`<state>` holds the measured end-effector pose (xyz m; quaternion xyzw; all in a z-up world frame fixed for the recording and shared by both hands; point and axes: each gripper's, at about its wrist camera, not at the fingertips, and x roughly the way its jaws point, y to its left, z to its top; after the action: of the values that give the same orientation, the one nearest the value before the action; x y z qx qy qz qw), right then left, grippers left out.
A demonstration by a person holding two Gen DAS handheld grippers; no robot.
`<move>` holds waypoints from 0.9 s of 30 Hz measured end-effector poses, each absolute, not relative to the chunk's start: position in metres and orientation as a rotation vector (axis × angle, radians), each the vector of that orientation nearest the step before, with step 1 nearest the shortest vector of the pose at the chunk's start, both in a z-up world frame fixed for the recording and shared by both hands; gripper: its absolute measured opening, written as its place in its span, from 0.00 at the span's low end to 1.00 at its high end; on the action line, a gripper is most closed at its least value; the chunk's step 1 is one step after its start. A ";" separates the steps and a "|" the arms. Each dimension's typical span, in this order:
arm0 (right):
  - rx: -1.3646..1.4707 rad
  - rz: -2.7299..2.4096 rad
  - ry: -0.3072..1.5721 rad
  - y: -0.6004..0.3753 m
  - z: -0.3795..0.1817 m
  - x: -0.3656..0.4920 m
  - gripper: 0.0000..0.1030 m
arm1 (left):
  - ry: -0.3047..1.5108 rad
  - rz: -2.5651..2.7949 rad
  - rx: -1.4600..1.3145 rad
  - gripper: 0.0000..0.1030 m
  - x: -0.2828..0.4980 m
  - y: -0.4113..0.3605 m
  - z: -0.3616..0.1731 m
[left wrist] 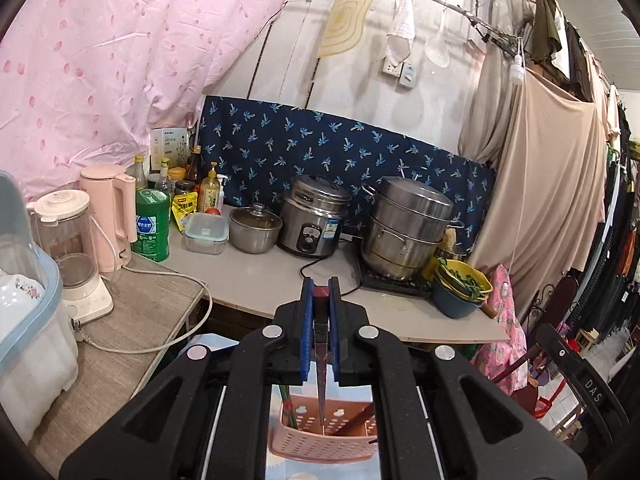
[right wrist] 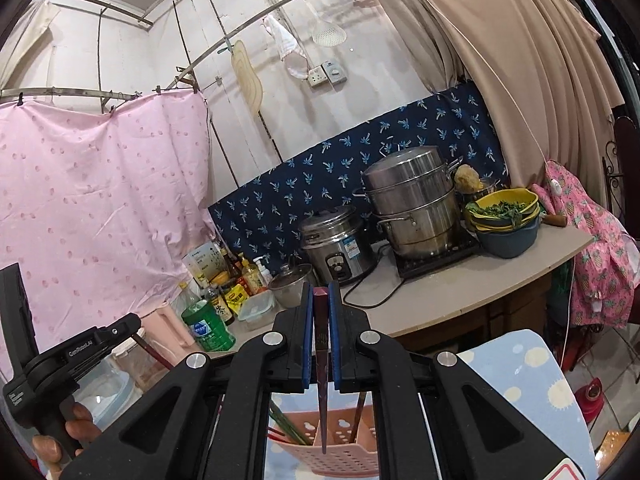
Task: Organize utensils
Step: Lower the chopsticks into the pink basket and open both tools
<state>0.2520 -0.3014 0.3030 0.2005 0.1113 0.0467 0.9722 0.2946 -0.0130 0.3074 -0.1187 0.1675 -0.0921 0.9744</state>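
My left gripper is shut on a dark red chopstick that runs back between the blue pads, its thin tip over a pink perforated utensil basket below. My right gripper is shut on a second dark red chopstick, its tip inside the same pink basket. The basket holds several other chopsticks, green and red ones. The left gripper also shows at the left of the right wrist view, held in a hand.
A counter carries a rice cooker, a steel steamer pot, stacked bowls with greens, a small lidded pot, bottles and a green jug. A side table holds a pink kettle and a blender.
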 end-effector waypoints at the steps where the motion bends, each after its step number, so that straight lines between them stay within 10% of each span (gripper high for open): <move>1: 0.407 0.092 0.229 -0.302 0.301 0.258 0.07 | 0.346 -0.183 -0.242 0.07 0.302 -0.014 0.304; 24: 0.377 0.098 0.441 -0.282 0.218 0.325 0.07 | 0.512 -0.180 -0.236 0.07 0.342 -0.020 0.227; 27: 0.361 0.104 0.454 -0.278 0.215 0.325 0.11 | 0.528 -0.173 -0.228 0.22 0.342 -0.021 0.223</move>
<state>0.3252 -0.2777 0.2148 0.1777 0.2239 0.0510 0.9569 0.3421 -0.0208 0.2228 -0.1124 0.2603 -0.0850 0.9552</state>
